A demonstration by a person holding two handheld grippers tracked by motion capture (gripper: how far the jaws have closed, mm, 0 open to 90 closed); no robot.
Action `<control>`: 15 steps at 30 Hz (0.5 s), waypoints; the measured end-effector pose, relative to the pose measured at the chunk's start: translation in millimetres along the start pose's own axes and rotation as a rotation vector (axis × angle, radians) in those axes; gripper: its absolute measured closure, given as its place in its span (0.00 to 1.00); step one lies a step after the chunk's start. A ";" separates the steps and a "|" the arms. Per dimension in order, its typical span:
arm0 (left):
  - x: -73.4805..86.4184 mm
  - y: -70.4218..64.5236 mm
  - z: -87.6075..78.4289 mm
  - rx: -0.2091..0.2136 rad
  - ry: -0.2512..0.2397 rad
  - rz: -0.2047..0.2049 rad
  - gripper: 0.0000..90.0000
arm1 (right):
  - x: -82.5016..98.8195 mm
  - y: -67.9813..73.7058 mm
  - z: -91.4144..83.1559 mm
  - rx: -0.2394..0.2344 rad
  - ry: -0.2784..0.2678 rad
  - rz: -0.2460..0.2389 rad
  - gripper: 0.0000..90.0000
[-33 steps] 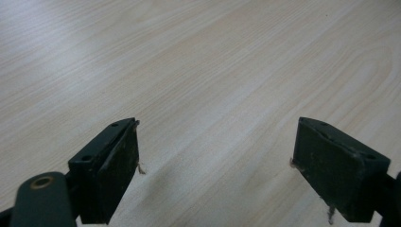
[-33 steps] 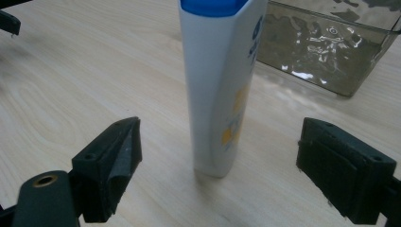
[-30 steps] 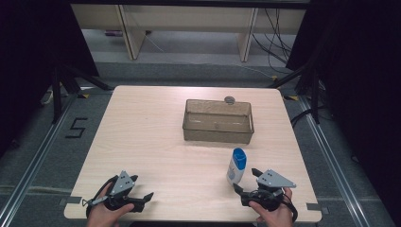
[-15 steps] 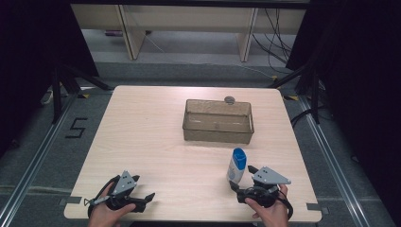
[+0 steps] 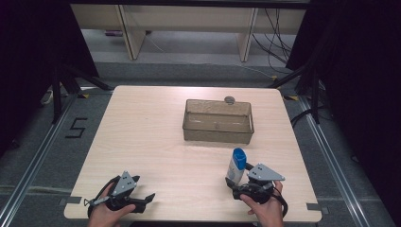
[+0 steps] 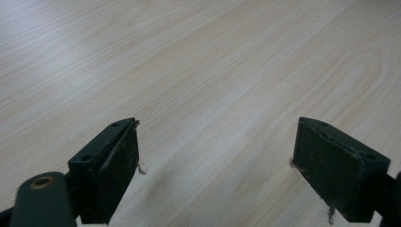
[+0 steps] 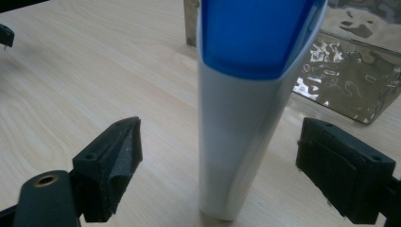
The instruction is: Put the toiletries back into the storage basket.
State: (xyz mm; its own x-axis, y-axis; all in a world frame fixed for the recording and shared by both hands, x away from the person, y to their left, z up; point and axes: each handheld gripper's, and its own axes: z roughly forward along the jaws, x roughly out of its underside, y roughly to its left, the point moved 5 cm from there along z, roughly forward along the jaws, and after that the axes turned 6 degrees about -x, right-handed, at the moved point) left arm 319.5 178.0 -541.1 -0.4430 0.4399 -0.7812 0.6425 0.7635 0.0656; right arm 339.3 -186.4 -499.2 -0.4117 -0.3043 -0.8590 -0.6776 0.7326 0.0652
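upright, white tube (image 7: 241, 137) with blue cap between spread right gripper (image 7: 220, 156), seemingly untouched, left gripper (image 6: 215, 165) agape

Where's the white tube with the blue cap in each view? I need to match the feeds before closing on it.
High view: the white tube with the blue cap stands upright, lower right, just ahead of the right hand-held gripper.
Right gripper view: centre frame, standing between the open jaws, touching neither.
Left gripper view: bare wooden table ahead of the jaws; the tube is outside this frame.
Shared landmark: the clear plastic bin, behind the tube, at upper right in the right gripper view.
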 end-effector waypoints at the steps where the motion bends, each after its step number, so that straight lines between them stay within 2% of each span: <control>1: -0.4 0.0 -0.5 -0.010 -0.005 0.002 0.17 | -0.4 0.0 0.8 0.002 -0.004 0.015 0.18; 3: -0.4 0.0 0.2 -0.008 -0.014 -0.007 0.17 | -1.0 -1.0 1.0 0.009 -0.006 -0.001 0.18; 4: 0.3 1.6 -0.1 -0.008 0.004 0.002 0.17 | -1.3 -1.3 1.7 0.001 -0.007 -0.005 0.18; 6: 0.5 0.5 -0.1 -0.003 0.005 0.001 0.17 | -1.7 -1.2 2.6 -0.005 -0.006 -0.004 0.19; 7: -0.2 0.7 0.9 -0.016 -0.006 0.008 0.17 | -2.5 -1.4 2.5 -0.007 -0.008 -0.010 0.21; 9: -2.1 -2.7 0.1 -0.004 -0.017 -0.006 0.17 | -2.7 -0.7 2.2 0.001 -0.007 -0.001 0.22; 10: -2.2 -3.0 0.3 -0.001 -0.015 -0.002 0.17 | -2.9 -0.6 2.1 0.005 -0.007 -0.006 0.22; 11: -1.3 -1.1 -0.8 -0.013 0.005 0.028 0.17 | -3.8 -2.0 3.5 0.001 -0.018 -0.022 0.22; 12: -1.1 -1.7 0.5 -0.005 -0.008 0.022 0.17 | -4.0 -2.2 2.9 0.006 -0.012 -0.017 0.23; 15: 0.3 -2.4 -0.2 -0.004 0.003 0.016 0.17 | -4.8 -3.9 3.2 0.006 -0.013 0.005 0.25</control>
State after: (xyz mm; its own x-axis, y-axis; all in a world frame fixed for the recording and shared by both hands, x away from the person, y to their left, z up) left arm 317.6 176.4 -541.4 -0.4345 0.4530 -0.7785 0.6469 0.7583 0.0802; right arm 345.8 -185.9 -497.0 -0.4068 -0.2925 -0.8654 -0.6717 0.7378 0.0664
